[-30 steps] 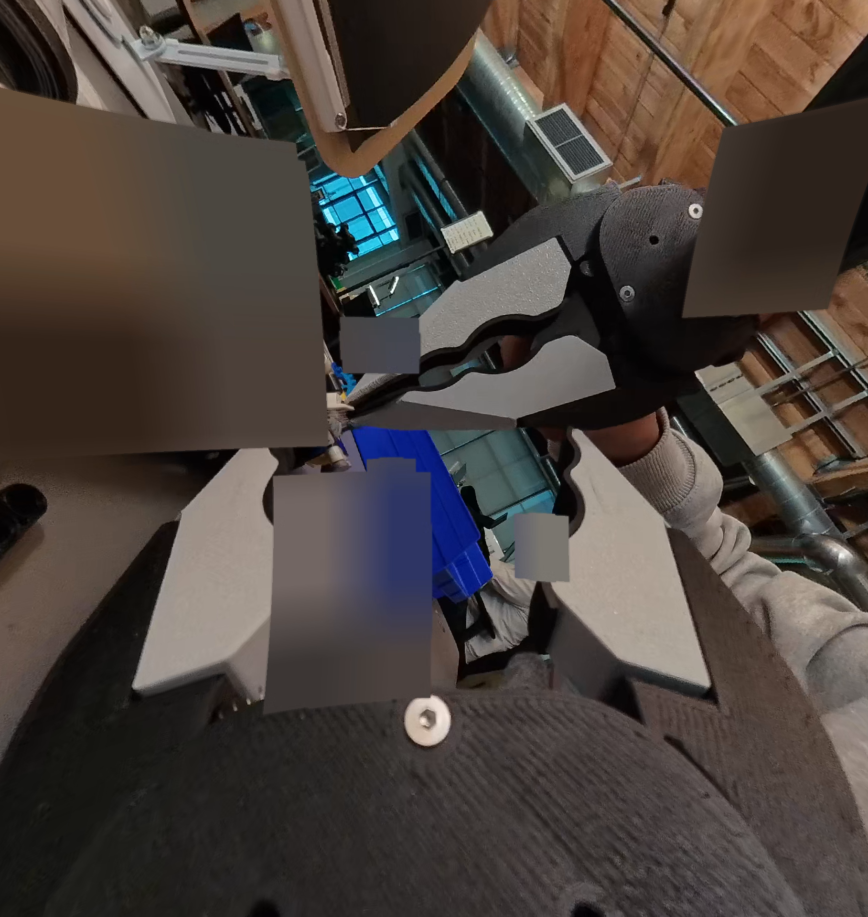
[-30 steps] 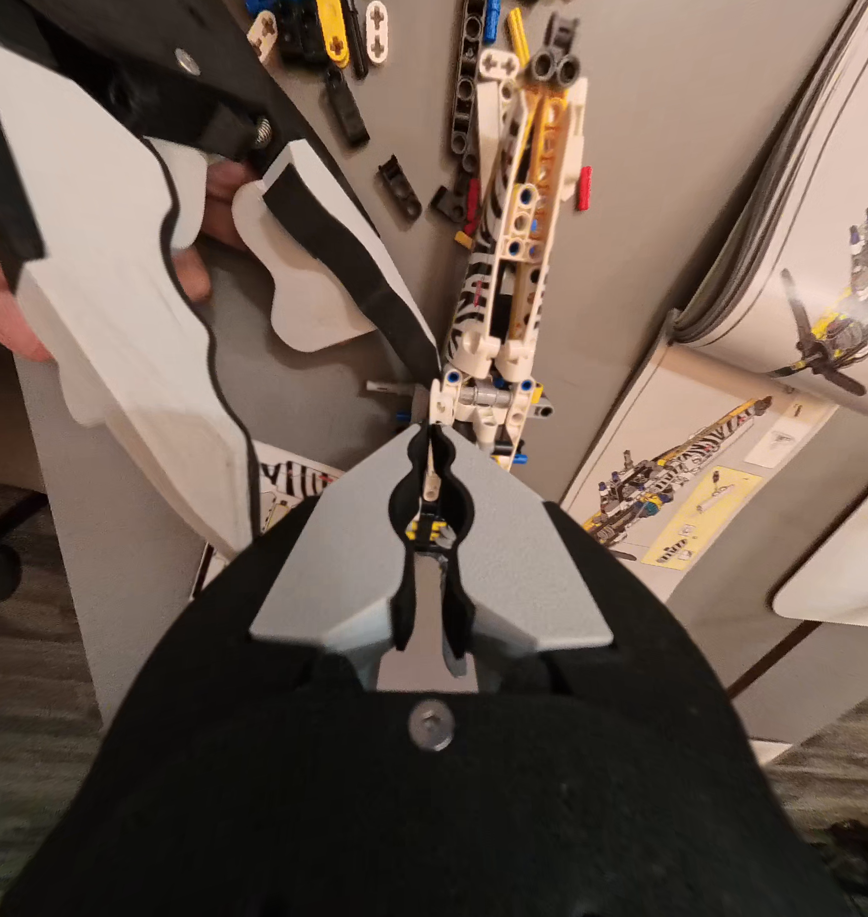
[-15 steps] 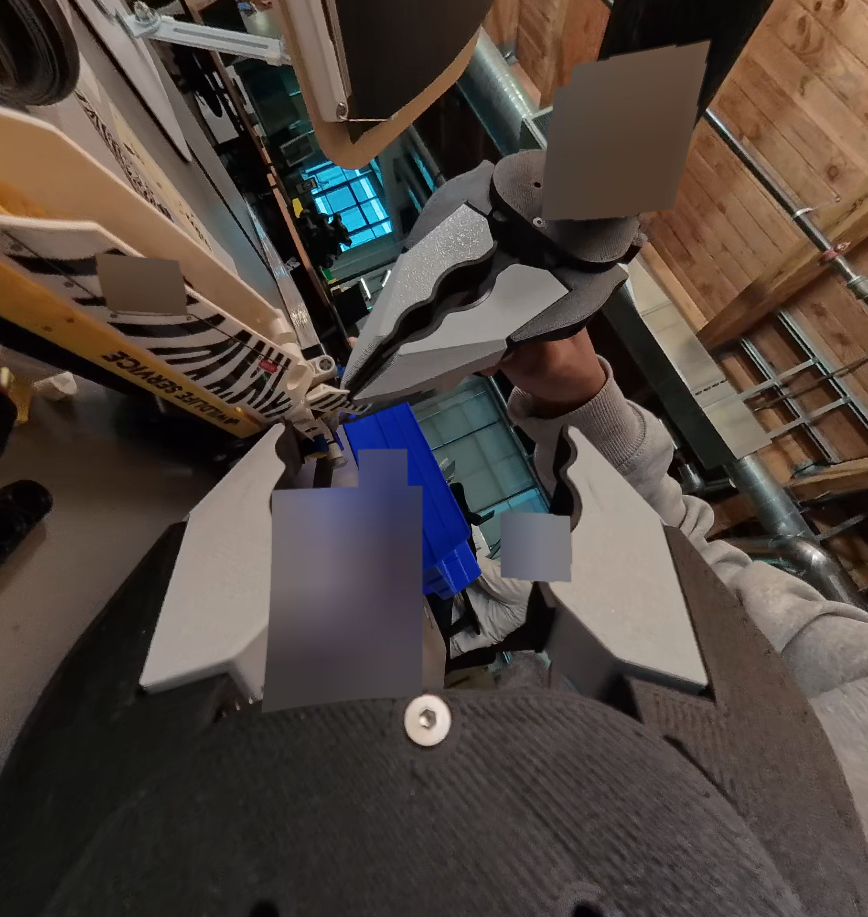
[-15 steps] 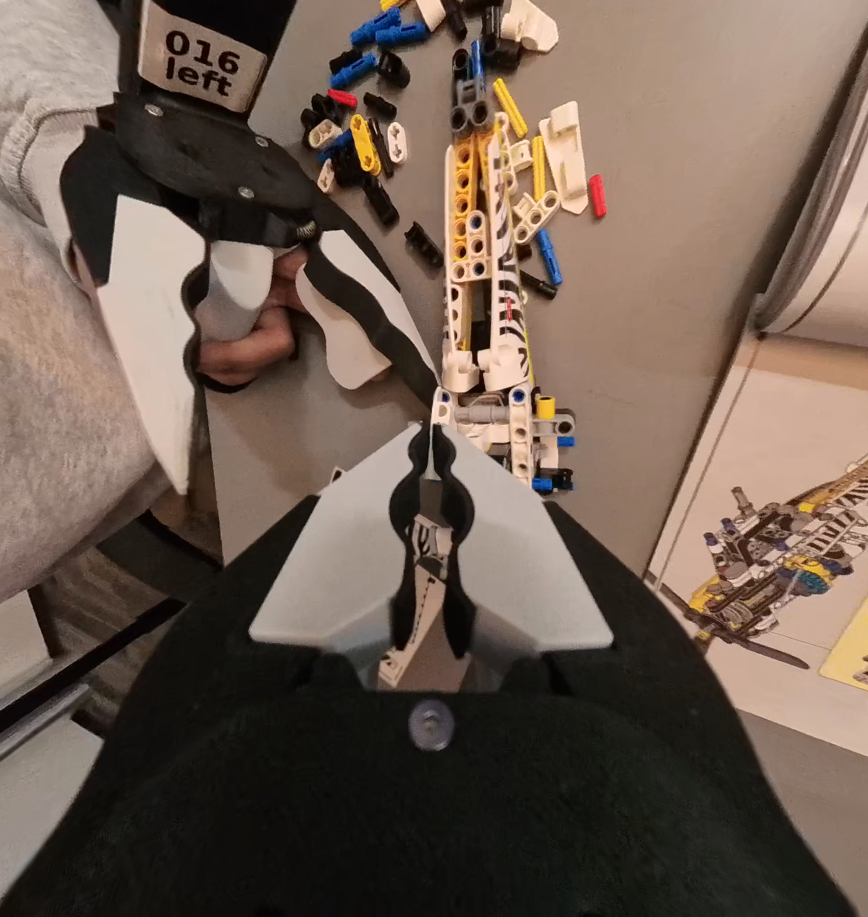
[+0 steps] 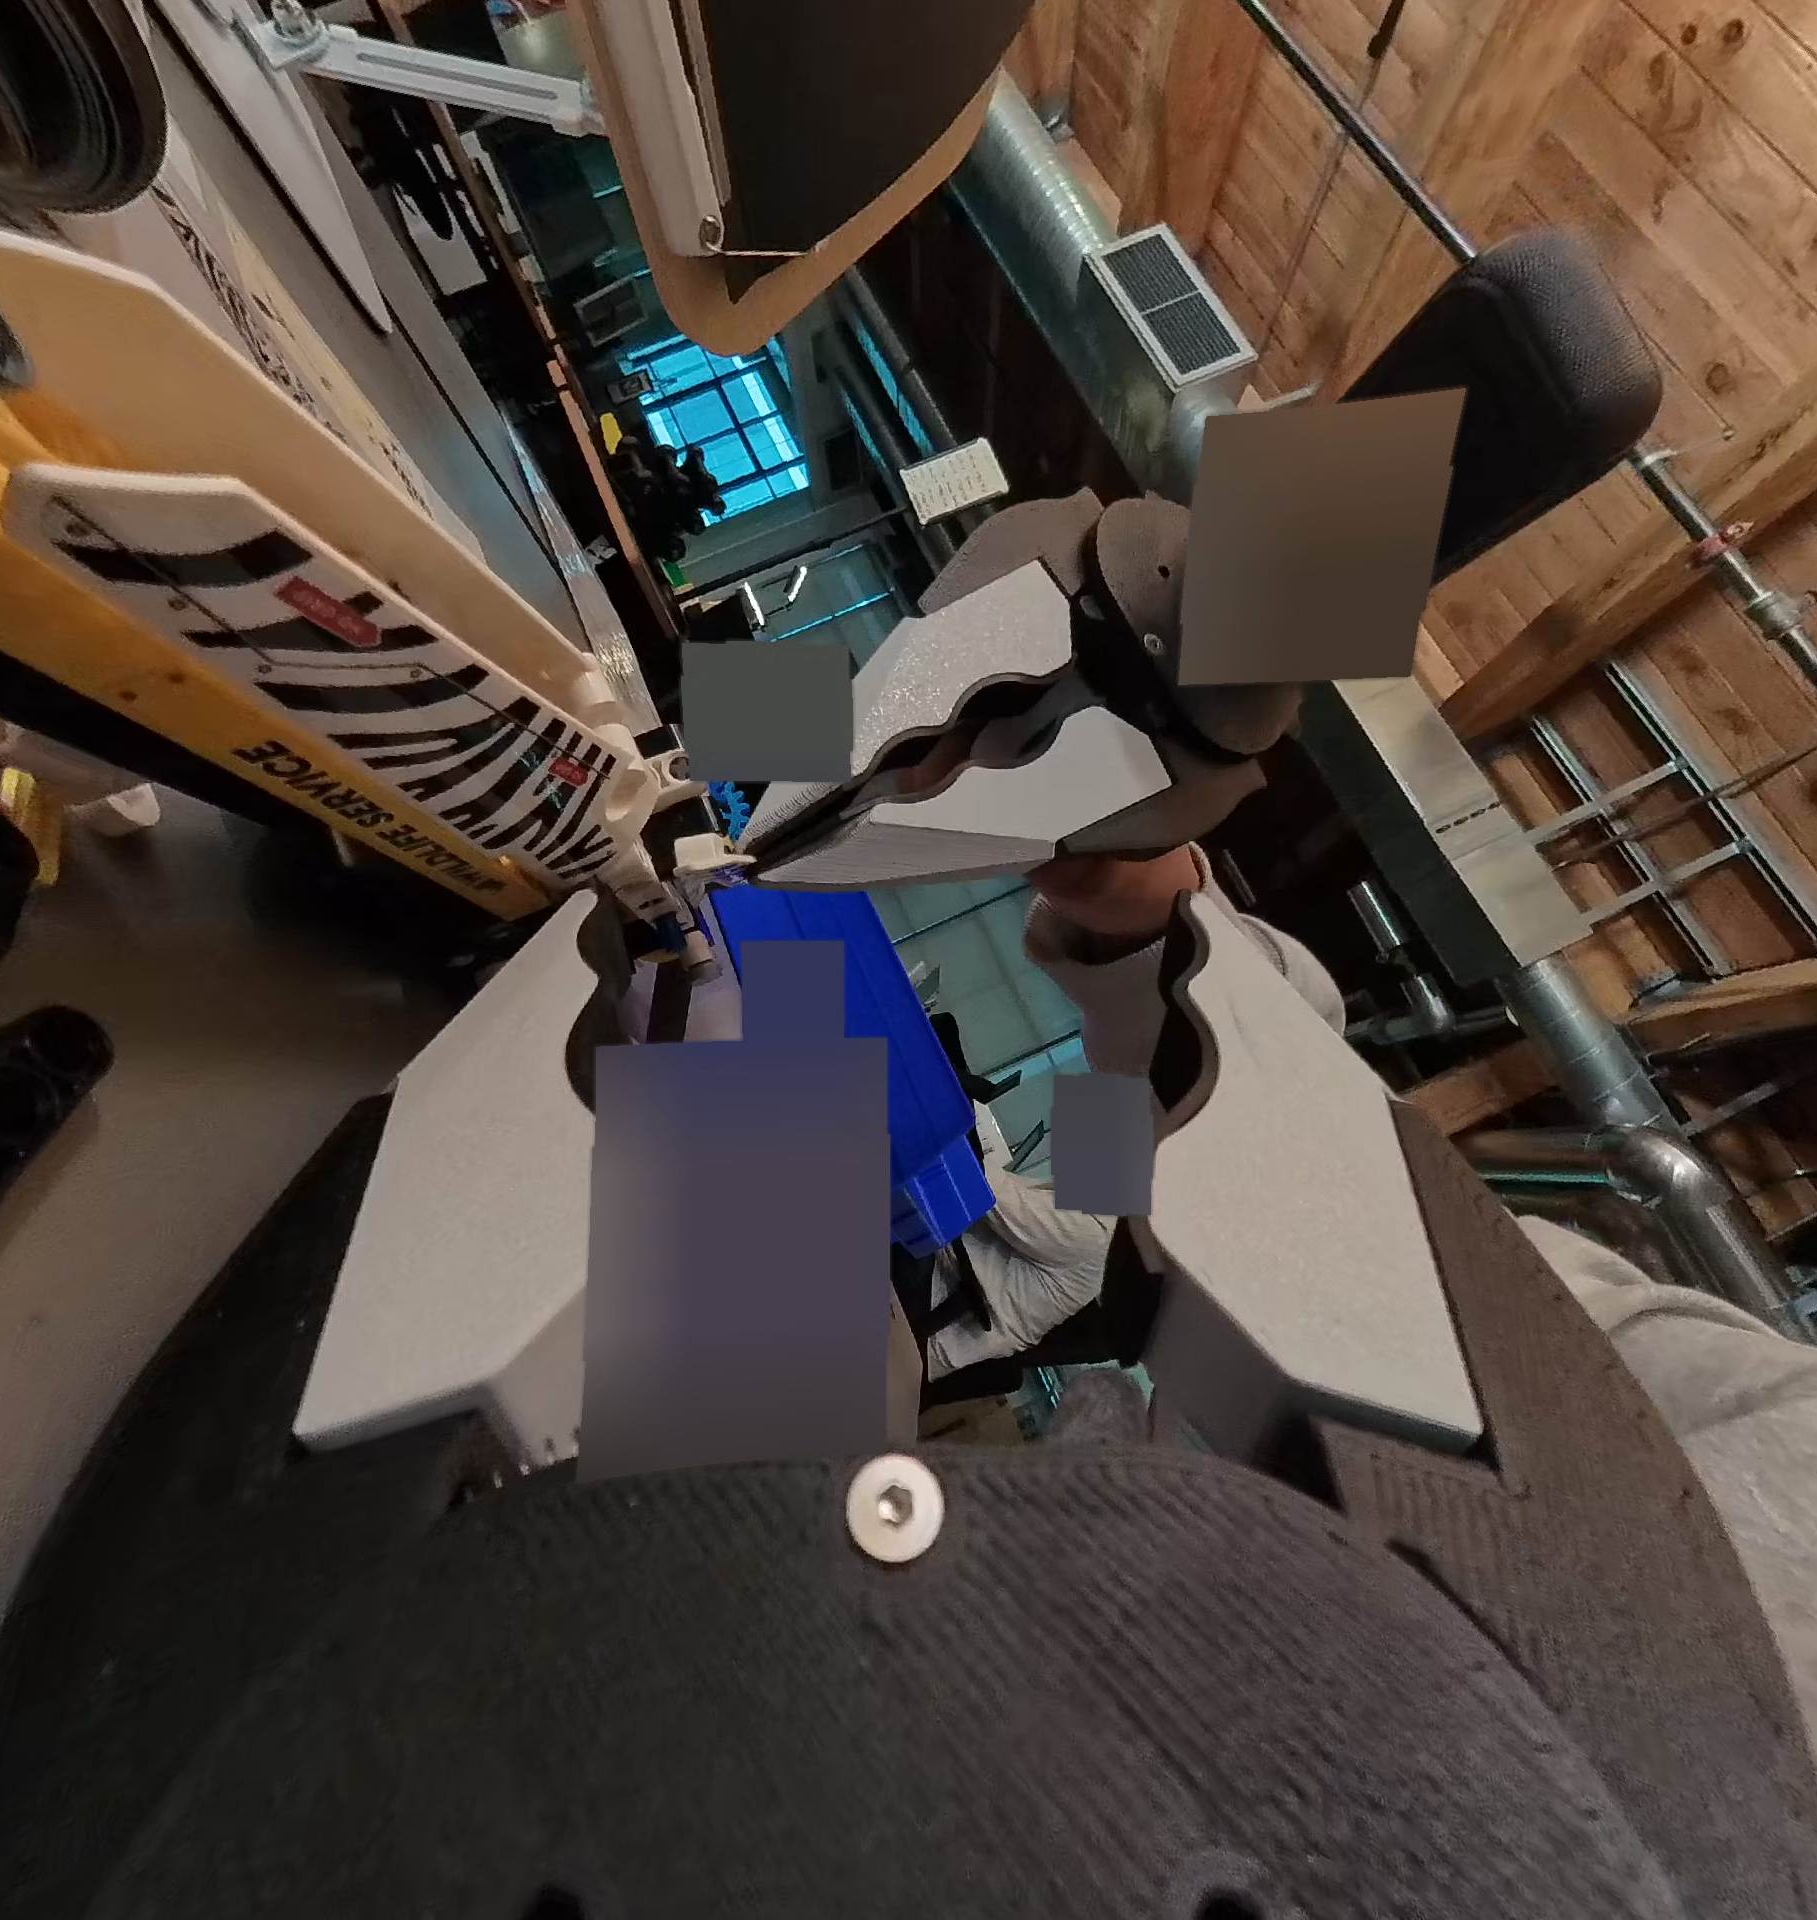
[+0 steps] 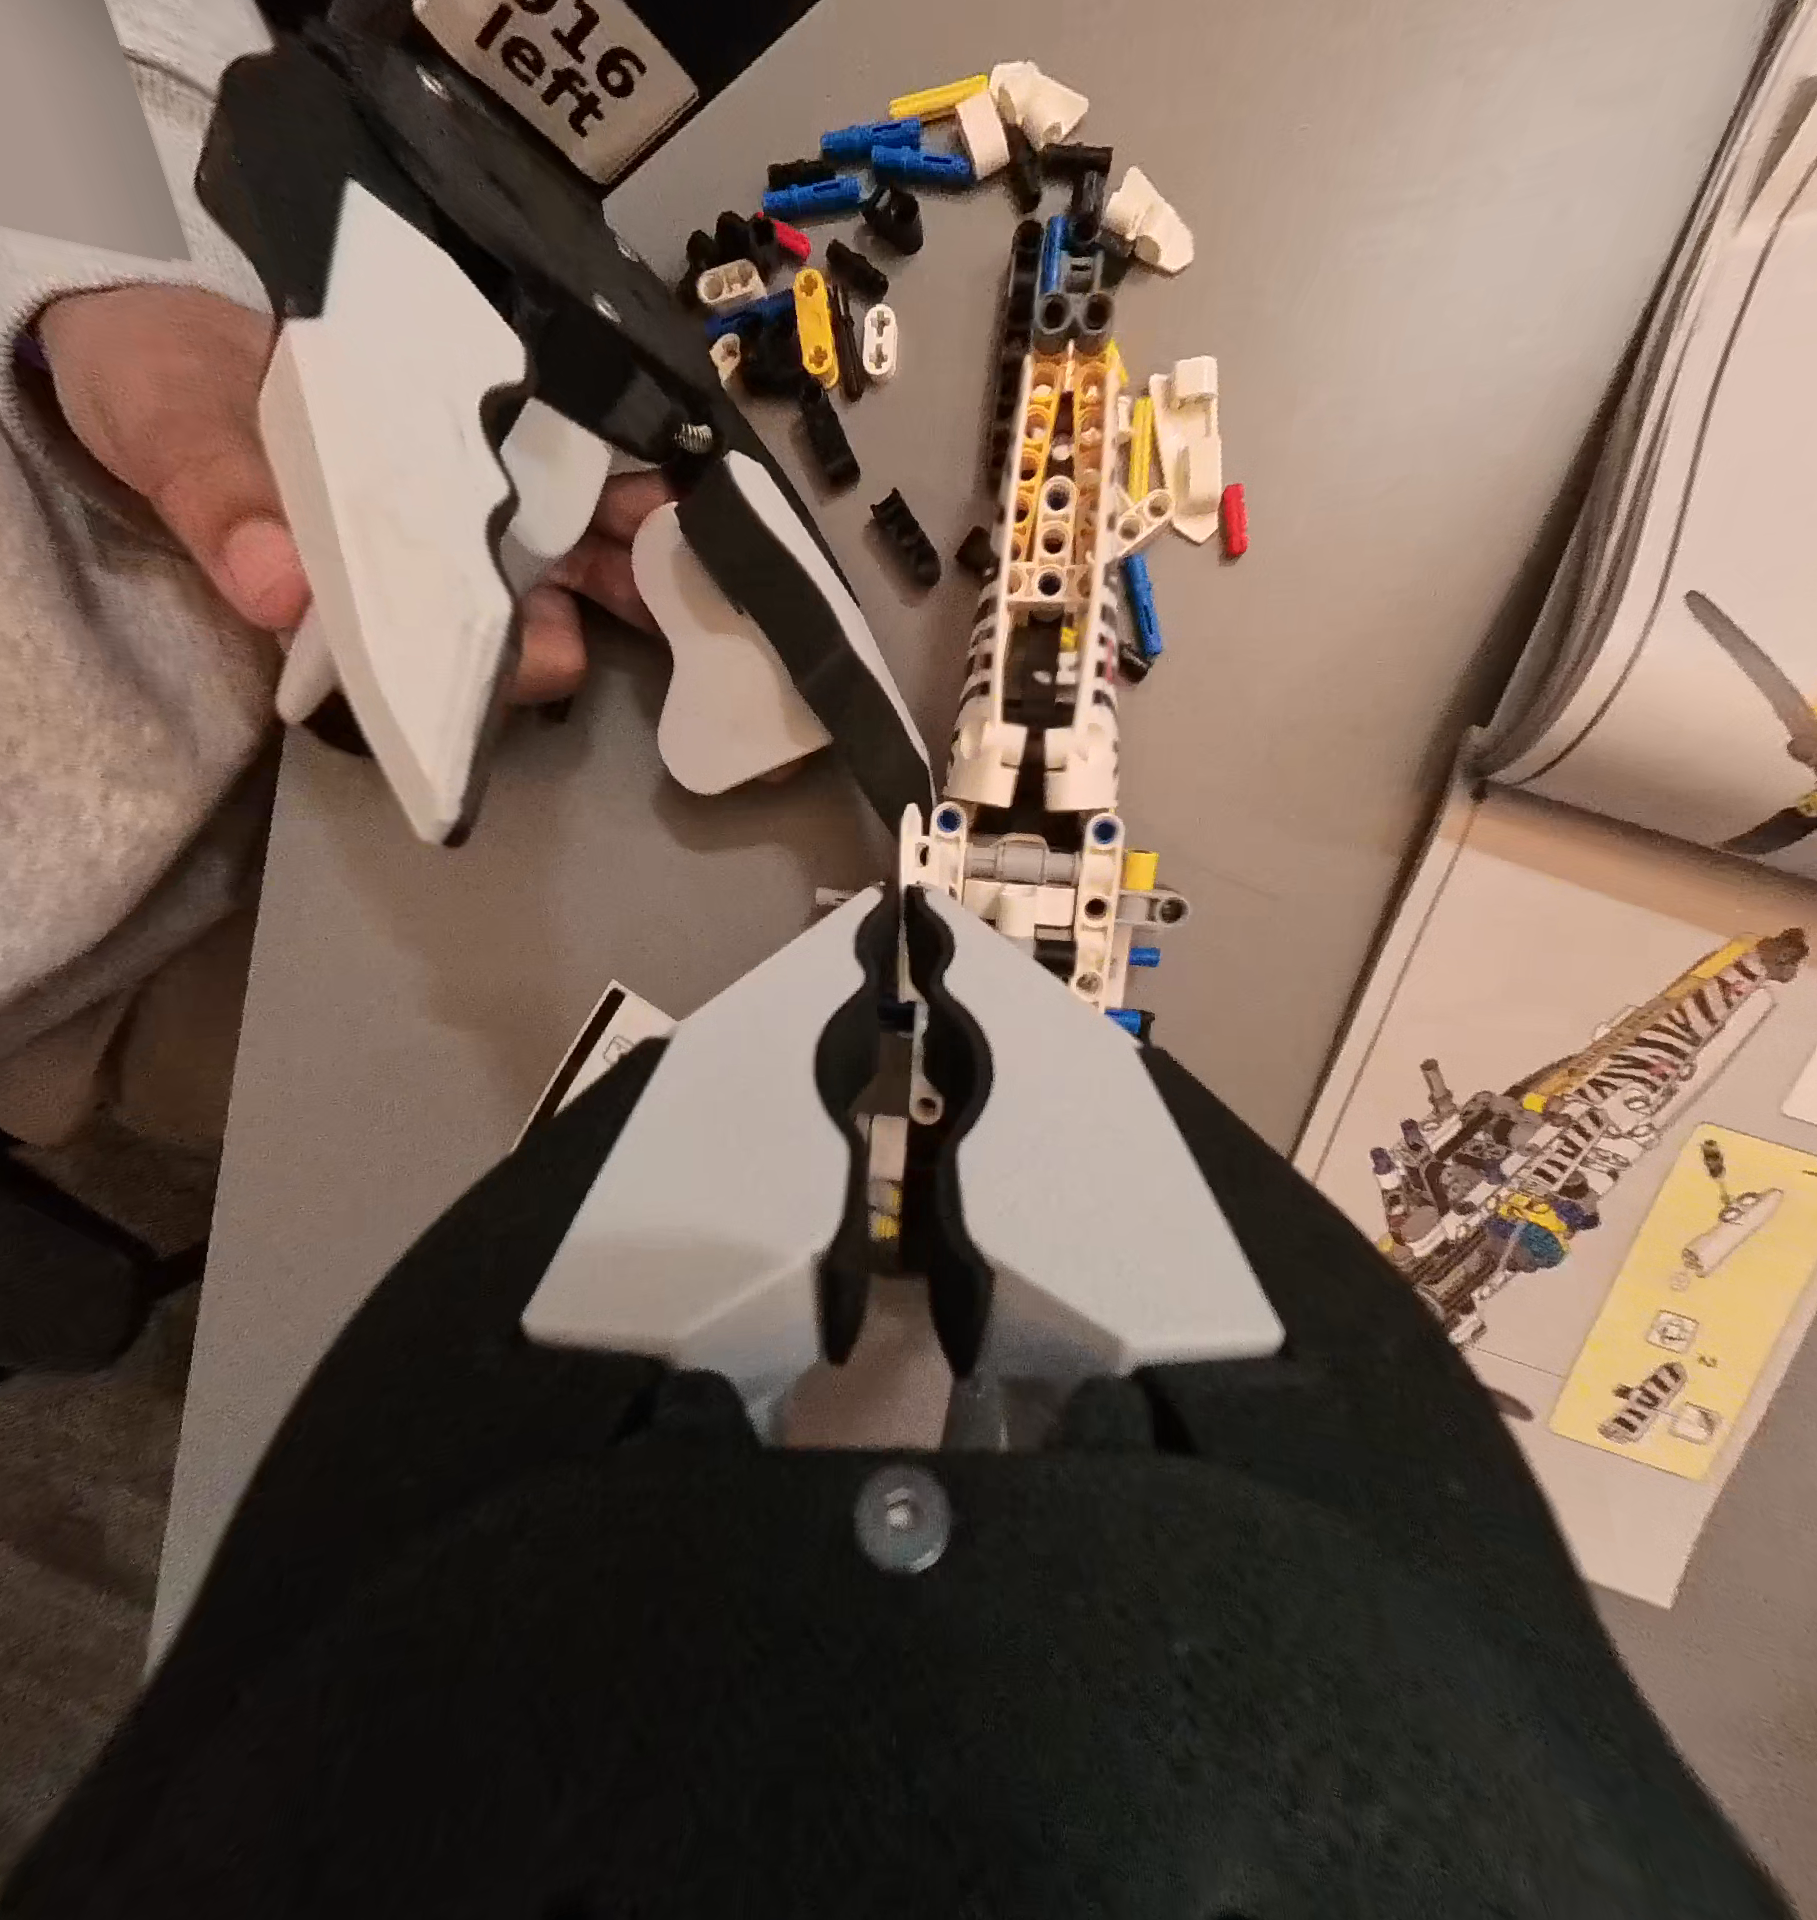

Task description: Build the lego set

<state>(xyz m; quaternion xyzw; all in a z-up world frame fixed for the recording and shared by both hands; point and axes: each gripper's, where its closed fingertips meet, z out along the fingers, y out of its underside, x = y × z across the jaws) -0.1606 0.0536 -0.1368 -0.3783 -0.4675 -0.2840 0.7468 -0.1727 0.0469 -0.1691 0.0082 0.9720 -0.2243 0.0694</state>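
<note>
The lego model (image 6: 1049, 644), a long white and yellow body with zebra stripes, lies on the grey table (image 6: 447, 1018). My right gripper (image 6: 904, 909) is shut on a thin white part at the model's near end. In the left wrist view its tip (image 5: 753, 857) pinches a small white piece at the end of the model (image 5: 364, 707). My left gripper (image 5: 883, 914) is wide open and holds nothing. In the right wrist view the left gripper (image 6: 675, 810) comes in from the upper left, and one fingertip (image 6: 909, 774) touches the model's near end.
Several loose lego pieces (image 6: 831, 312) in black, blue, yellow and white lie on the table beyond the model. An open instruction booklet (image 6: 1506, 1195) lies at the right, with a printed box (image 6: 1714, 468) above it. The table's edge (image 6: 229, 1039) runs down the left.
Both cameras have shifted and the model's angle in each view has changed. The right gripper stays shut at the model's near end. The left gripper stays open with one finger against that end.
</note>
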